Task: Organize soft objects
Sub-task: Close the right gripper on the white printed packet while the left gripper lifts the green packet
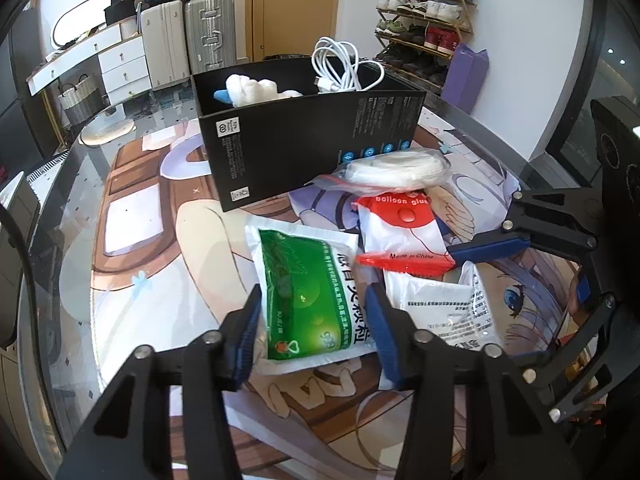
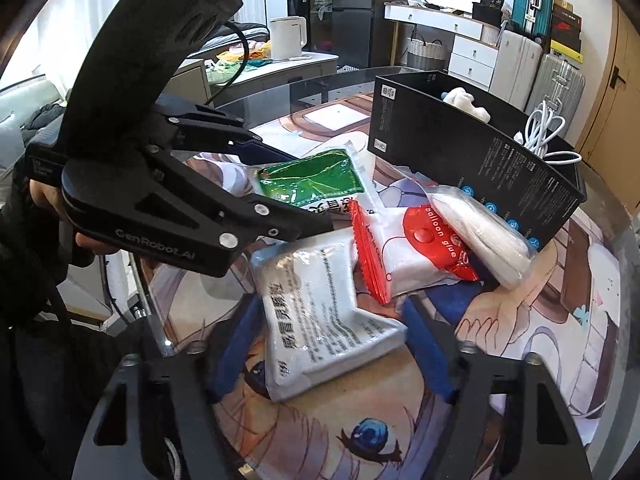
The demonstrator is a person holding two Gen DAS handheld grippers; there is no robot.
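Observation:
A green and white pouch [image 1: 308, 296] lies on the printed mat between the open fingers of my left gripper [image 1: 314, 334]; it also shows in the right wrist view [image 2: 316, 180]. A white pouch [image 2: 324, 316] lies between the open fingers of my right gripper [image 2: 332, 344]; it shows in the left wrist view [image 1: 444, 304] too. A red and white balloon glue pack [image 2: 416, 248] and a clear bag of white material [image 2: 484, 232] lie by the black box [image 1: 304, 136]. The box holds a white plush toy [image 1: 252, 90] and a white cable [image 1: 344, 66].
The mat covers a round glass table [image 1: 72, 208]. The left gripper's body [image 2: 160, 152] reaches in from the left in the right wrist view. Suitcases [image 1: 188, 40], a shoe rack [image 1: 424, 20] and white drawers [image 1: 120, 60] stand behind.

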